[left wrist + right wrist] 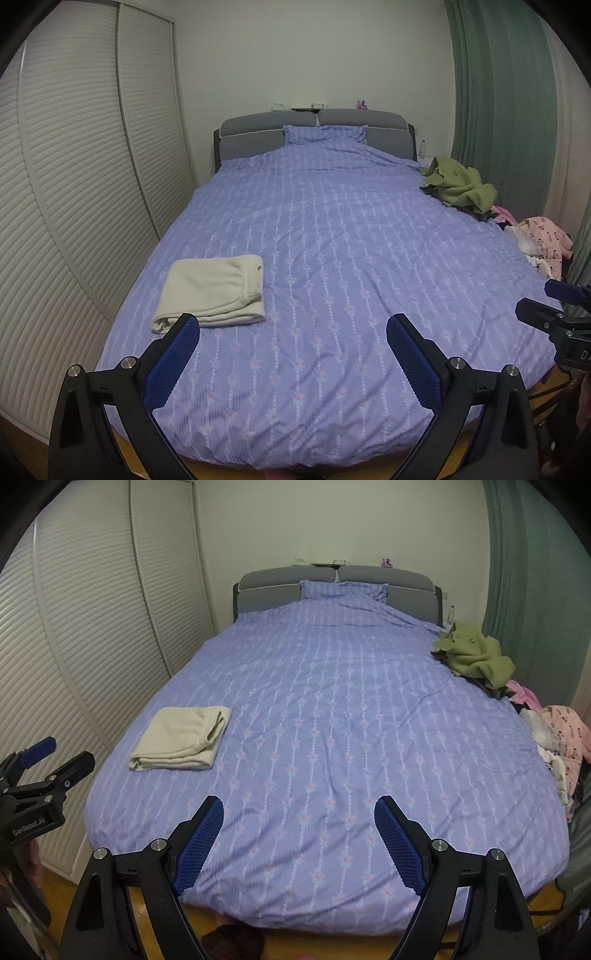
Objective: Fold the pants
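A pair of cream pants (214, 291) lies folded into a flat rectangle on the near left part of the bed, also in the right wrist view (183, 738). My left gripper (293, 325) is open and empty, held above the foot of the bed, just right of the folded pants. My right gripper (299, 808) is open and empty over the foot of the bed, well right of the pants. Each gripper shows at the edge of the other's view: the right one (546, 306), the left one (55, 757).
The bed has a purple patterned cover (332, 240) and a grey headboard (314, 122). A green garment (458, 184) and pink clothes (543, 236) are piled at the right edge. White louvred wardrobe doors (74, 166) stand left, green curtains (506, 92) right.
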